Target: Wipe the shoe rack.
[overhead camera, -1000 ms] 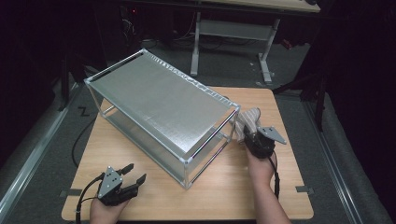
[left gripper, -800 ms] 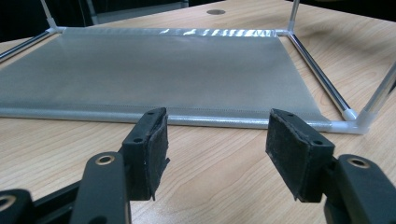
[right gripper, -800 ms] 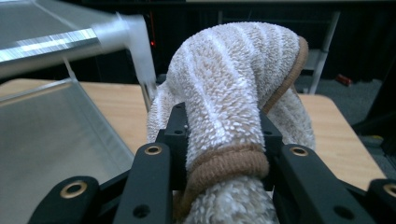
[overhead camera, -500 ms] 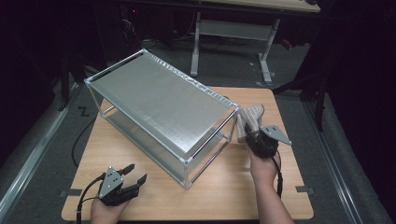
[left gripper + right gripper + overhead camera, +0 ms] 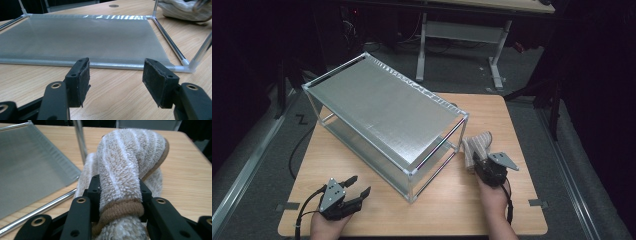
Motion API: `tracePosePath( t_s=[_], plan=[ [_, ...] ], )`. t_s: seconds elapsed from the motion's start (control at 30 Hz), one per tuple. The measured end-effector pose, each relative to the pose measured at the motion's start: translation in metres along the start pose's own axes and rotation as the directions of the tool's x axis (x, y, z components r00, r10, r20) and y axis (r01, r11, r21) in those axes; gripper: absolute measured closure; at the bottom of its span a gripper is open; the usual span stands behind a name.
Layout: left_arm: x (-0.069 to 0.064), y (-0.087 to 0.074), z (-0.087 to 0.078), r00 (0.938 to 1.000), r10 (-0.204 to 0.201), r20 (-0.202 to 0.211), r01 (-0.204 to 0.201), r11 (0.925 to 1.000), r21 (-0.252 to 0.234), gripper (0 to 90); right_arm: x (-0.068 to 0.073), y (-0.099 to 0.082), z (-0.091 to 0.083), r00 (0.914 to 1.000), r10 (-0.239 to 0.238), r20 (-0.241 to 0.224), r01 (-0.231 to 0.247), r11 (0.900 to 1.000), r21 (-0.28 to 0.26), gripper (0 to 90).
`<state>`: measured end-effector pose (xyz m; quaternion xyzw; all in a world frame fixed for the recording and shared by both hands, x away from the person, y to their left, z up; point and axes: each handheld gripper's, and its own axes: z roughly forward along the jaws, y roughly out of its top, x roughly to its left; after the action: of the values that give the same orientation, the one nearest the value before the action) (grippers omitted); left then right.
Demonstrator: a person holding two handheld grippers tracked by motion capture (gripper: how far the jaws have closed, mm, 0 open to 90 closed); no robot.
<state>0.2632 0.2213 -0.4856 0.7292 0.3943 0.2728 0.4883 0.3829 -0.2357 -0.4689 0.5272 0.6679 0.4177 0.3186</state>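
Observation:
A fuzzy beige sock with white stripes (image 5: 477, 142) lies on the wooden table (image 5: 492, 110) just right of the metal rack's near corner. My right gripper (image 5: 476, 161) is shut on it: in the right gripper view both pads press its sides (image 5: 120, 192), with the brown cuff near the jaws. My left gripper (image 5: 360, 184) rests at the table's front left, open, with nothing between its pads (image 5: 120, 75). It faces the rack's lower shelf (image 5: 82, 35). The sock (image 5: 185, 10) also appears at the top right of the left gripper view.
A two-level metal rack (image 5: 382, 107) with grey panels stands diagonally across the middle of the table. One of its posts (image 5: 79, 137) rises just left of the sock. Bare wood lies between the rack and the front edge. A desk frame (image 5: 462, 35) stands behind the table.
My right gripper has drawn back toward the table's front edge and lower, taking the sock with it. The left gripper has stayed put.

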Motion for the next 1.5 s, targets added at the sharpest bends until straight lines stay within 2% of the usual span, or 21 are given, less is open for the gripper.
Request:
tracePosePath(
  t_s=[0.03,0.2,0.33,0.4,0.53,0.63,0.73,0.9,1.1,1.13,1.17,1.23,1.3,1.33,1.4,1.43,1.5],
  plan=[
    [0.0,0.001,0.0,1.0,-0.002,-0.001,0.002,1.0,-0.003,38.7,-0.006,0.001,-0.011,0.9999,-0.008,0.014,0.008,0.9999,-0.01,65.9],
    [-0.002,0.002,0.002,1.0,0.004,0.009,-0.004,1.0,0.0,38.7,-0.019,-0.001,-0.036,0.999,-0.023,0.038,0.024,0.9997,-0.01,65.0],
    [-0.004,0.002,0.004,0.9998,0.007,0.017,-0.006,1.0,-0.003,38.7,-0.029,-0.012,-0.054,0.9972,-0.036,0.066,0.036,0.9993,-0.002,65.0],
    [-0.005,0.003,0.006,0.9997,0.009,0.023,-0.009,0.9999,-0.006,38.7,-0.032,-0.02,-0.057,0.9965,-0.041,0.073,0.04,0.9992,0.008,64.9],
    [-0.01,0.006,0.008,0.999,0.018,0.041,-0.016,0.9992,-0.037,38.9,-0.036,-0.033,-0.056,0.9986,-0.011,0.052,0.009,0.9993,0.037,63.0],
    [-0.014,0.008,0.008,0.9979,0.037,0.053,-0.034,0.9975,-0.062,38.9,-0.035,-0.038,-0.052,0.9994,-0.003,0.035,0.001,0.998,0.063,52.6],
    [-0.018,0.008,0.009,0.9973,0.037,0.064,-0.033,0.9969,-0.072,38.9,-0.033,-0.035,-0.056,0.9991,-0.022,0.037,0.021,0.9993,0.029,43.5],
    [-0.018,0.004,0.012,0.9975,0.001,0.07,0.003,0.9986,-0.053,38.6,-0.036,-0.032,-0.065,0.9998,-0.008,0.02,0.008,0.9999,-0.014,38.9],
    [-0.022,0.006,0.014,0.9968,0.018,0.077,-0.015,0.9992,-0.038,37.4,-0.041,-0.03,-0.075,0.9993,0.009,0.037,-0.006,0.9977,-0.067,33.8],
    [-0.024,0.008,0.014,0.9966,0.017,0.08,-0.014,0.9991,-0.04,37.2,-0.042,-0.029,-0.077,0.9981,0.01,0.061,-0.005,0.9968,-0.08,32.0],
    [-0.027,0.011,0.013,0.9961,-0.001,0.088,0.004,0.9991,-0.043,37.3,-0.043,-0.029,-0.078,0.9971,0.015,0.074,-0.009,0.9963,-0.086,31.9],
    [-0.03,0.014,0.011,0.9952,-0.008,0.097,0.014,0.9986,-0.052,37.9,-0.045,-0.029,-0.078,0.9968,0.027,0.076,-0.02,0.9956,-0.092,31.9],
    [-0.04,0.022,0.007,0.9929,0.027,0.116,-0.021,0.9982,-0.056,37.8,-0.047,-0.028,-0.08,0.9961,0.049,0.074,-0.041,0.9942,-0.099,32.5],
    [-0.04,0.022,0.007,0.9929,0.027,0.116,-0.021,0.9982,-0.056,37.7,-0.047,-0.028,-0.08,0.9961,0.049,0.074,-0.041,0.9942,-0.099,32.5],
    [-0.047,0.025,0.007,0.9906,0.06,0.123,-0.054,0.9972,-0.052,37.7,-0.046,-0.027,-0.083,0.9966,0.053,0.063,-0.046,0.9934,-0.105,35.8],
    [-0.048,0.026,0.008,0.9901,0.063,0.126,-0.057,0.9971,-0.051,37.9,-0.045,-0.027,-0.084,0.9973,0.058,0.045,-0.053,0.993,-0.106,37.2],
    [-0.054,0.029,0.012,0.9871,0.058,0.149,-0.05,0.9971,-0.058,39.8,-0.044,-0.027,-0.085,0.9976,0.058,0.038,-0.053,0.9925,-0.11,37.6]
  ],
)
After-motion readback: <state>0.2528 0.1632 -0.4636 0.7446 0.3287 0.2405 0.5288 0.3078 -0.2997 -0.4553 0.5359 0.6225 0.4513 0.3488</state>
